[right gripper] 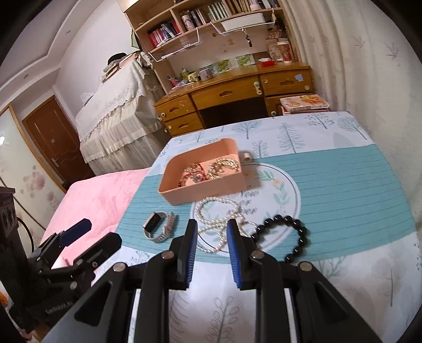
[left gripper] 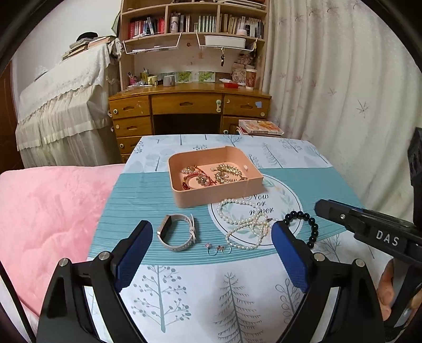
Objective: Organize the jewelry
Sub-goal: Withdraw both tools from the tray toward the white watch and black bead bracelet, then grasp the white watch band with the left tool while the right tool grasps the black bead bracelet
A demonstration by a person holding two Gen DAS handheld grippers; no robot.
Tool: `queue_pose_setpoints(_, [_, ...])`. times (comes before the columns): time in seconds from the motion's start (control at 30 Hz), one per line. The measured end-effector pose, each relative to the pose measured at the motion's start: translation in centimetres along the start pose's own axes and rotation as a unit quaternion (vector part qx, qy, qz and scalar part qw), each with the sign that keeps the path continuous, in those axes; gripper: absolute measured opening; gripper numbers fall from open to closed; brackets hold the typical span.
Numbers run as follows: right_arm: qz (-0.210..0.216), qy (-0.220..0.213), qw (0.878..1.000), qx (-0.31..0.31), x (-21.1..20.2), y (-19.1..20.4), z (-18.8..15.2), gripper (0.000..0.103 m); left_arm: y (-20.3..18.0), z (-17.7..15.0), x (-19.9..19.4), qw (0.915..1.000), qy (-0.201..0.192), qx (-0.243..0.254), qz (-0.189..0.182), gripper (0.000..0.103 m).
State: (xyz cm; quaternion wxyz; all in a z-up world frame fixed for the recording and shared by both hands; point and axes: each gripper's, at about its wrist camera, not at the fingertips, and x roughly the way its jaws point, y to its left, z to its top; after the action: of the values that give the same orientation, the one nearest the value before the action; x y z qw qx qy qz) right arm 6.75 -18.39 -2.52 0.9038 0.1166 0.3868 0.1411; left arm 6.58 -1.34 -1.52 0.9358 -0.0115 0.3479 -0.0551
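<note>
Soft even indoor light, faint shadows, strong fisheye bending, dark vignetted corners, slight blur

A wooden desk (left gripper: pixel 190 103) with drawers stands at twelve o'clock, a bookshelf hutch (left gripper: pixel 193 23) full of books rising above it. At ten o'clock a piece of furniture is draped in a cream lace cover (left gripper: pixel 63 105). A pale patterned curtain (left gripper: pixel 337 87) fills two o'clock. A pink blanket (left gripper: pixel 50 211) lies at nine o'clock. In the right wrist view a brown door (right gripper: pixel 56 139) stands at nine o'clock against white walls.
</note>
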Motion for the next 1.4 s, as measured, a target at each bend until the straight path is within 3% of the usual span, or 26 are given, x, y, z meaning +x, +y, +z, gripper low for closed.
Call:
queue_pose_setpoints(0.27, [-0.02,0.002,1.0,0.018,-0.2,-2.0,-1.9,0.023,0.4,-1.6,0.0,1.0,-0.005,0.002,-0.003,0.09])
queue_pose_setpoints(0.53, [-0.033,0.029,0.998,0.036,1.6,-4.5,-3.2,0.023,2.2,-4.2,2.0,0.9994,0.031,-0.008,-0.013,0.09])
queue_pose_setpoints(0.8, [-0.033,0.047,0.998,0.023,3.0,-4.6,-3.8,0.023,4.9,-5.4,4.2,0.9963,0.069,-0.051,-0.008,0.09])
queue_pose_setpoints(0.97, [-0.03,0.055,0.998,0.007,3.5,-4.2,-4.1,0.023,6.1,-4.9,4.8,0.9958,0.062,-0.067,0.004,0.089])
queue_pose_setpoints(1.17, [-0.028,0.068,0.997,-0.017,4.6,-3.6,-3.9,0.023,5.6,-3.6,6.5,0.9967,0.07,-0.04,0.001,0.083])
queue_pose_setpoints(1.4, [-0.044,0.077,0.995,-0.047,6.3,-2.8,-3.6,0.03,4.5,-2.2,9.9,0.9955,0.093,-0.016,-0.011,0.063])
